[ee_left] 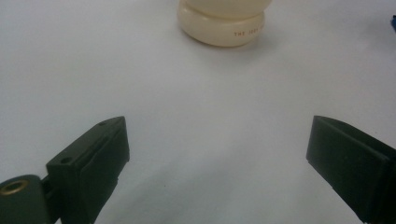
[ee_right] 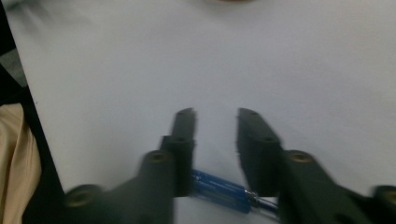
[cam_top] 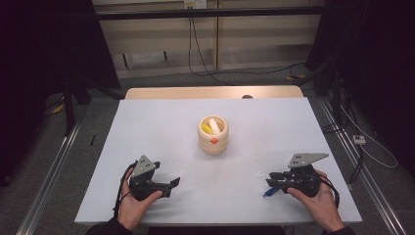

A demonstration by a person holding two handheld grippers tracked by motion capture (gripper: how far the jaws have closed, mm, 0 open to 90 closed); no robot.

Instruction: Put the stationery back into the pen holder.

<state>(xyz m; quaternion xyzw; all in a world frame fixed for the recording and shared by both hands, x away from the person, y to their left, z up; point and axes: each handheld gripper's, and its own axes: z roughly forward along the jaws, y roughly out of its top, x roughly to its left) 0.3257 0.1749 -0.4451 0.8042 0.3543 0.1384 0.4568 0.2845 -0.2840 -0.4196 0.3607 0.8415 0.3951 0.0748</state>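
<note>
Hands come in at the near edge of the white worktop [cam_top: 147, 122]: the left gripper [cam_top: 172, 184] sits near left, the right gripper [cam_top: 270, 180] near right over a blue pen [cam_top: 268, 192]. A cream pot [cam_top: 213, 134] waits farther off in the middle, already holding some sticks.

Wide left fingers [ee_left: 100, 149] hold nothing and face the pot [ee_left: 221, 25].

Narrow right fingers [ee_right: 184, 140] sit on both sides of the pen [ee_right: 219, 189], probably to lift it; whether they press it I cannot tell.

Each hand-held gripper, left [cam_top: 161, 183] and right [cam_top: 279, 180], had a black body topped by a grey three-cornered plate [cam_top: 145, 165], with a black cable [cam_top: 119, 193] trailing behind. The jaws were flat black blocks with brass-ringed screw holes [ee_right: 79, 198]. The person wore dark sleeves [cam_top: 105, 228].
</note>
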